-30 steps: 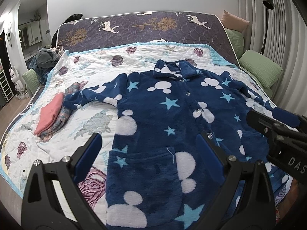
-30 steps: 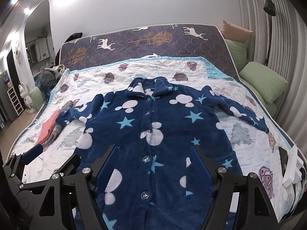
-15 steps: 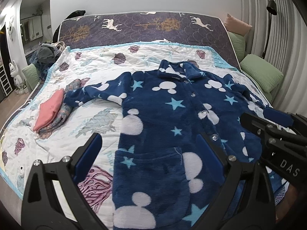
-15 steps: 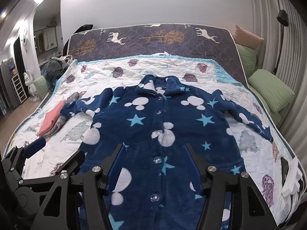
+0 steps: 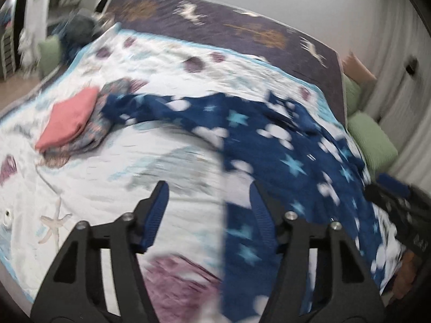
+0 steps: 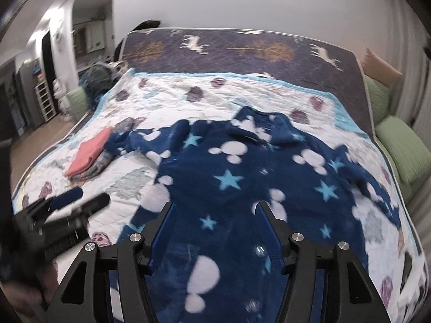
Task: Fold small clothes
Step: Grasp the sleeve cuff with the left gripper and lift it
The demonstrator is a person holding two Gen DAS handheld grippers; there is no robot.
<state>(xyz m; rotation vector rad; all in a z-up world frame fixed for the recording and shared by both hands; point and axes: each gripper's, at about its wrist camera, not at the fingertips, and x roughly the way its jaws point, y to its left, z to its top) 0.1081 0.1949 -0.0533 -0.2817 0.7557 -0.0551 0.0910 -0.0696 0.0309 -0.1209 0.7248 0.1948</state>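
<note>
A navy fleece pyjama top (image 6: 242,177) with white mouse heads and pale blue stars lies spread flat, buttoned, collar toward the headboard, on the quilt (image 6: 175,99). The left wrist view is blurred; there the top (image 5: 282,148) fills the right half. My left gripper (image 5: 208,185) hovers over the top's left edge and the bare quilt (image 5: 161,80), its jaws closing with nothing pressed between them. My right gripper (image 6: 216,204) hangs above the top's lower front, jaws apart and holding nothing. Each gripper also shows in the other's view: left gripper (image 6: 67,199), right gripper (image 5: 390,185).
A folded coral cloth (image 6: 89,153) on a patterned one lies by the top's left sleeve. Green pillows (image 6: 404,150) line the bed's right side. A dark purple mattress (image 6: 242,48) leans at the head. A pile of clothes (image 6: 99,75) sits at the far left corner.
My left gripper has swept left and rolled, from over the top's front to its left edge, and its jaws have narrowed. My right gripper's jaws have narrowed too, and it has shifted a little.
</note>
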